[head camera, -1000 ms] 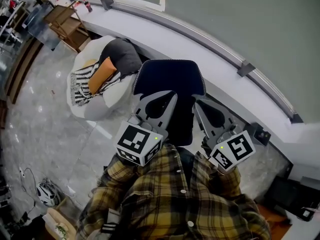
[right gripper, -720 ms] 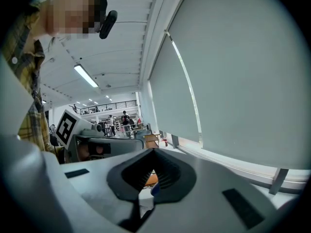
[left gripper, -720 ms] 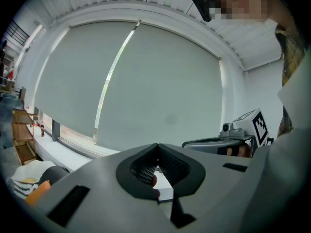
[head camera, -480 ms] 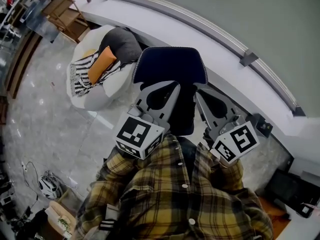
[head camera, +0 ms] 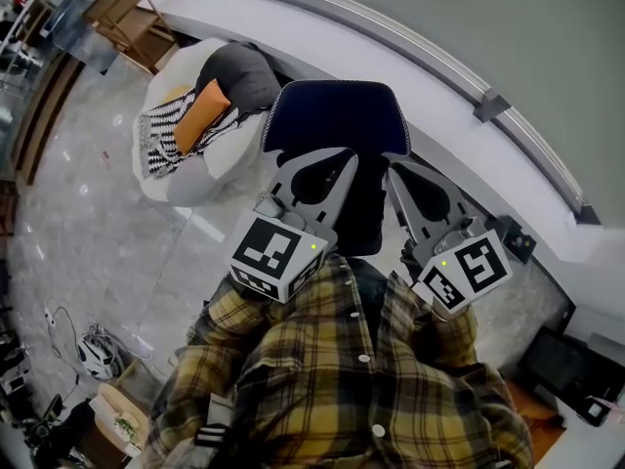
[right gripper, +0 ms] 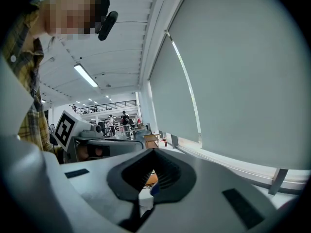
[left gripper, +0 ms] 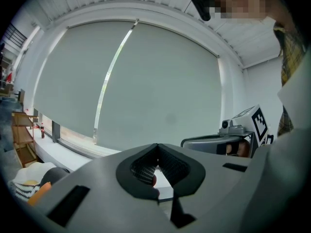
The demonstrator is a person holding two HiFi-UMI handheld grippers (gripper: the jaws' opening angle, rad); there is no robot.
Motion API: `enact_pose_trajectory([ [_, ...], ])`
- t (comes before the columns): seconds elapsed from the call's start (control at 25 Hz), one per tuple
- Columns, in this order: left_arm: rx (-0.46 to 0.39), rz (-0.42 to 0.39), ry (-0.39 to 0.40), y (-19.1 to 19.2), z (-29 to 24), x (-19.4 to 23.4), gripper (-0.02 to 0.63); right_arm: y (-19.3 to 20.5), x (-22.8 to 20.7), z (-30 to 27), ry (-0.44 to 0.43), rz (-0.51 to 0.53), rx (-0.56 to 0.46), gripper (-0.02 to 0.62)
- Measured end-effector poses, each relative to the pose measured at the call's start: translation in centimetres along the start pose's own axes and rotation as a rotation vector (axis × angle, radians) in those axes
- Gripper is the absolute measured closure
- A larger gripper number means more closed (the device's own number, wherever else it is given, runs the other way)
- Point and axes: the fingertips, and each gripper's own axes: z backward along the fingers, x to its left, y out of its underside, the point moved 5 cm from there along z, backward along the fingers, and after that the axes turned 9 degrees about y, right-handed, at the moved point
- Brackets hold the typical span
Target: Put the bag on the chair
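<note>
A dark blue office chair [head camera: 337,115] stands just ahead of me, against the white window ledge. My left gripper [head camera: 342,161] and my right gripper [head camera: 395,171] are held side by side close to my plaid shirt, tips pointing at the chair. Both are shut with nothing between the jaws. The left gripper view has its closed jaws [left gripper: 156,152] aimed at the grey window blind, with the right gripper's marker cube [left gripper: 255,123] beside them. The right gripper view shows its closed jaws [right gripper: 152,155] too. A light paper bag [head camera: 117,423] sits on the floor at lower left.
A white beanbag seat [head camera: 186,189] with a grey cushion, striped throw and orange pillow [head camera: 202,115] stands left of the chair. A wooden shelf [head camera: 122,22] is far left. A helmet [head camera: 93,355] and cables lie on the marble floor. A black box [head camera: 576,369] sits lower right.
The view has shifted a little, and the chair and beanbag sit slightly higher in the picture. Both grippers have stayed shut and close together in front of my chest.
</note>
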Motion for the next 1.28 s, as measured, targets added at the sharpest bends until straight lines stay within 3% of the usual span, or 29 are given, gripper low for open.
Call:
enact_pose_trajectory([
  [1.28, 0.058, -0.116, 0.046, 0.6, -1.2, 0.4, 0.588, 0.6, -0.4, 0.6, 0.003, 0.03, 0.017, 0.578],
])
